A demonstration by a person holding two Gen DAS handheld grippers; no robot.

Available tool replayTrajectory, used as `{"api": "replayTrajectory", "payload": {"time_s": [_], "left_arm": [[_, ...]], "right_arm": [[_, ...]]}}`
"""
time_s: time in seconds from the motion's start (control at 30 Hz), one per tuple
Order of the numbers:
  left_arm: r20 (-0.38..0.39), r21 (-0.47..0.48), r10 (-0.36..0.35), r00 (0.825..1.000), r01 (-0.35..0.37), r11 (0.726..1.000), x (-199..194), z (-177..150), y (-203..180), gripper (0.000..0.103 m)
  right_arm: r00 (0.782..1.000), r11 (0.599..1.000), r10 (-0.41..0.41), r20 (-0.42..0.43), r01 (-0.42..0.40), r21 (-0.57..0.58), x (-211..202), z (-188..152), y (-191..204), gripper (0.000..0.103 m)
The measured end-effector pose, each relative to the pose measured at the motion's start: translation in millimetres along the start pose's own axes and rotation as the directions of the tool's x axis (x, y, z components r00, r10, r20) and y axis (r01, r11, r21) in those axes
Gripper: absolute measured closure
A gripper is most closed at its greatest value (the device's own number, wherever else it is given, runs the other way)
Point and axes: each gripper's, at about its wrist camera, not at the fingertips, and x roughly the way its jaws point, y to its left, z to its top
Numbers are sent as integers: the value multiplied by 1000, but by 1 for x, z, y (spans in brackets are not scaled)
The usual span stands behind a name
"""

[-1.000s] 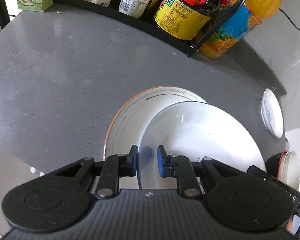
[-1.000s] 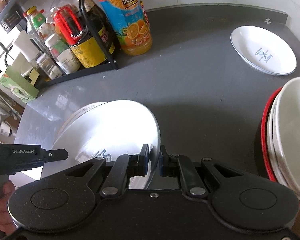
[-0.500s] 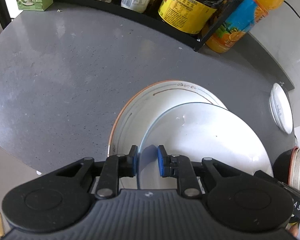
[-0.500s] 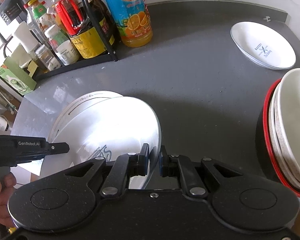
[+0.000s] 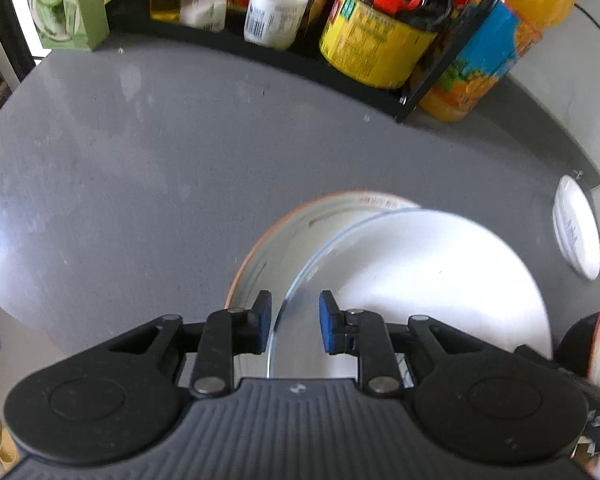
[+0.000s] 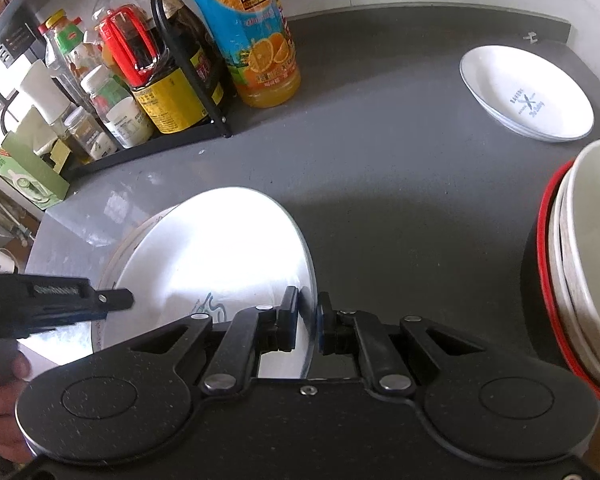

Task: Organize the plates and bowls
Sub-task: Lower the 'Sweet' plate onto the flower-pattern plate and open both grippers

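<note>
The left gripper (image 5: 292, 322) points forward over the near edge of the counter, its blue-padded fingers (image 5: 327, 324) parted with clear gaps on either side of a plate rim that runs between them. The right gripper (image 6: 306, 318) sits to its right, its fingers (image 6: 288, 318) drawn close on the opposite rim. At the near left, a hand (image 6: 2, 396) grips the left gripper's handle.

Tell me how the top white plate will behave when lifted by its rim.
The plate looks glossy and glazed, so it may slip where the right claw pinches only its thin rim. It is probably stiff but chippable. Gripped at one edge, it would likely tilt down toward the orange-rimmed plate beneath.
</note>
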Motion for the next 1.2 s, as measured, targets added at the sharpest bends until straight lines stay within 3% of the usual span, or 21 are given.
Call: {"api": "replayTrajectory", "payload": {"time_s": [0.23, 0.67, 0.87, 0.93, 1.07, 1.2], "left_arm": [[42, -20, -2, 999, 2, 1000, -16, 9, 10, 69], [13, -55, 9, 1000, -9, 998, -16, -1, 27, 69], [17, -55, 6, 1000, -5, 998, -28, -2, 29, 68], [26, -45, 10, 1000, -9, 999, -35, -2, 26, 57], [66, -9, -10, 998, 11, 1000, -50, -1, 15, 39], [93, 45, -18, 995, 14, 999, -56, -3, -3, 24]], "right_arm": [[1000, 1000, -21, 1, 21, -12, 8, 1, 6, 91], [999, 998, -35, -27, 33, -58, 34, -4, 25, 85], [996, 995, -79, -33, 77, -68, 35, -4, 34, 81], [997, 997, -68, -28, 67, -44, 30, -3, 34, 77], [997, 998, -69, 21, 69, -7, 8, -2, 33, 58], [995, 997, -69, 76, 68, 20, -22, -2, 26, 51]]}}
